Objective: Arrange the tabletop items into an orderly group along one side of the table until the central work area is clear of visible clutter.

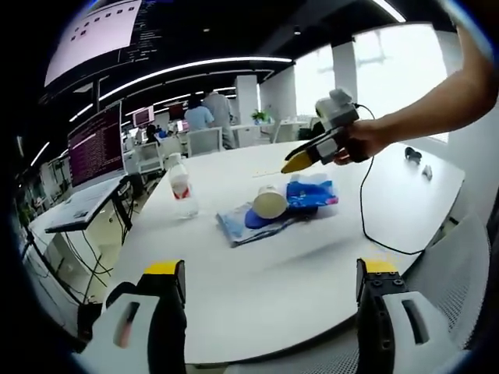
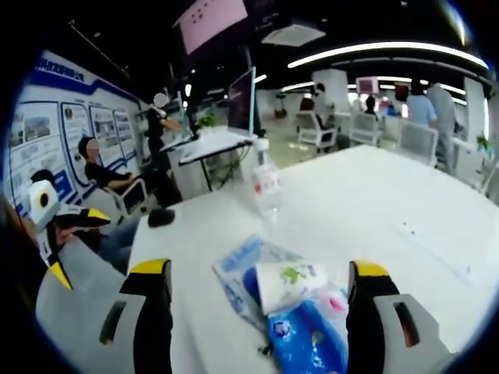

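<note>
Between the spread jaws of my right tool (image 2: 257, 292) lies the clutter: a white paper cup (image 2: 288, 284) on its side, a blue packet (image 2: 308, 335) just nearer to me and touching it, and a pale blue plastic bag (image 2: 242, 269) underneath both. Beyond the jaws, farther along the white counter (image 2: 390, 202), a clear water bottle (image 2: 266, 185) with a red label stands upright, apart from the pile. A dark small object (image 2: 161, 217) rests near the counter edge to the left of the tool.

From the left tool (image 1: 273, 284), also spread wide and holding nothing, the same group sits ahead: cup (image 1: 270, 202), packet (image 1: 312, 192) and bag (image 1: 238, 226) together, bottle (image 1: 181, 185) to their left. The right tool (image 1: 299, 161) shows here hovering just above the pile, gripped by a hand (image 1: 360, 142); I cannot tell its jaw spacing from this side. Two small items (image 1: 416, 160) lie well off to the far right of the counter.

Progress, as I judge it: little is done. The pile occupies the middle of the counter (image 1: 257, 296), the bottle stands separately, and nothing is grouped along an edge. Remaining: grasp each item and line them along one side.

Neither tool touches any item.
</note>
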A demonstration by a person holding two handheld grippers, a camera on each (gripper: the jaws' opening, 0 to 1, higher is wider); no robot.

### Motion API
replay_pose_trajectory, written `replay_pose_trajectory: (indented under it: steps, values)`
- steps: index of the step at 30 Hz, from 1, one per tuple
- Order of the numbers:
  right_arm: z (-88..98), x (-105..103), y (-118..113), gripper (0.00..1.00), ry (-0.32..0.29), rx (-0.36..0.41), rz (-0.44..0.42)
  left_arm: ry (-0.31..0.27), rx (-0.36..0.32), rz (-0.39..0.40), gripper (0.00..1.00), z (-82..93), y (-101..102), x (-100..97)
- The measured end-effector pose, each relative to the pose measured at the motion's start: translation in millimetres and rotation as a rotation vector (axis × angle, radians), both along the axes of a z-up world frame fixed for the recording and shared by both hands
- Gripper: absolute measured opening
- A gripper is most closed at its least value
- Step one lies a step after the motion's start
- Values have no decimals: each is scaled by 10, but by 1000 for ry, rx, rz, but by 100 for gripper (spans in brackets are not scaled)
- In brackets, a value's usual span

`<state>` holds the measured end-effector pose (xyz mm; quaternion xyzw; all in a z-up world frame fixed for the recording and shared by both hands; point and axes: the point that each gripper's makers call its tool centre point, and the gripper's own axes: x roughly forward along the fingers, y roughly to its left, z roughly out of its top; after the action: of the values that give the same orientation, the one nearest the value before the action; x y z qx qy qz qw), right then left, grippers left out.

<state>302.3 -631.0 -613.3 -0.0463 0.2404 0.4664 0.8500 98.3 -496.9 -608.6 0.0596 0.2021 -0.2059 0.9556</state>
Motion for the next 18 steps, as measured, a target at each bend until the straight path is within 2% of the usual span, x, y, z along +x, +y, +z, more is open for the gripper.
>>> replay_pose_trajectory:
  steps: [7,18]
  values:
    - [-54,-16,-98,92,-3,-68,48,-7,-10,0,90,4,3,-3]
    - [-6,129,-207,91,-46,-199,118,-12,-3,-14,91,8,-25,-8]
